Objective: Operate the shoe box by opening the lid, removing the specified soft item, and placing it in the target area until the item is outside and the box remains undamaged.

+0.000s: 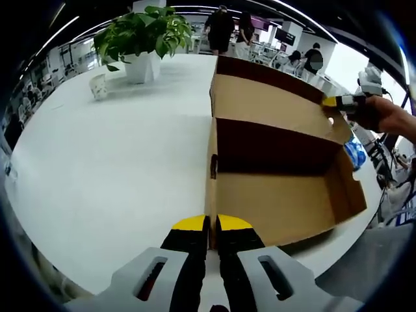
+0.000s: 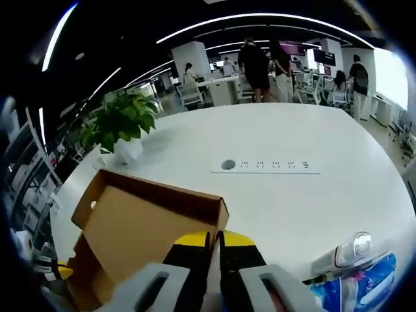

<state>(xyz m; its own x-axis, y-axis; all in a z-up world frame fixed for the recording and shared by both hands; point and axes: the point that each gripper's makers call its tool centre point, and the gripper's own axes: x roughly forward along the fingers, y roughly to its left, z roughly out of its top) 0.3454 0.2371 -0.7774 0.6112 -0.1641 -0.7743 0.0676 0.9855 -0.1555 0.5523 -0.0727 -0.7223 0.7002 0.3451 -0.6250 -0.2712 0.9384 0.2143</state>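
A brown shoe box (image 1: 279,175) sits open on a big white table (image 1: 117,162). Its lid (image 1: 266,97) is flipped back and stands up behind the box.

In the left gripper view, the left gripper (image 1: 212,224) is at the near side of the box. Its two yellow-tipped jaws are pressed together on the thin side wall, pinching the cardboard edge between them. Far across the box, the right gripper (image 1: 338,102) is held by a hand (image 1: 383,117) and touches the top corner of the lid.

In the right gripper view, the right gripper (image 2: 214,242) has its jaws nearly closed on the edge of the lid (image 2: 149,221), with the cardboard running right up between them.

The inside of the box looks bare brown. A blue and white soft pack (image 2: 354,289) lies on the table to the right of the right gripper, outside the box. A green plant in a white pot (image 1: 143,39) stands far back on the table, and a small white cup (image 1: 99,86) is near it. A flat white strip with sockets (image 2: 270,166) lies in the table's middle.
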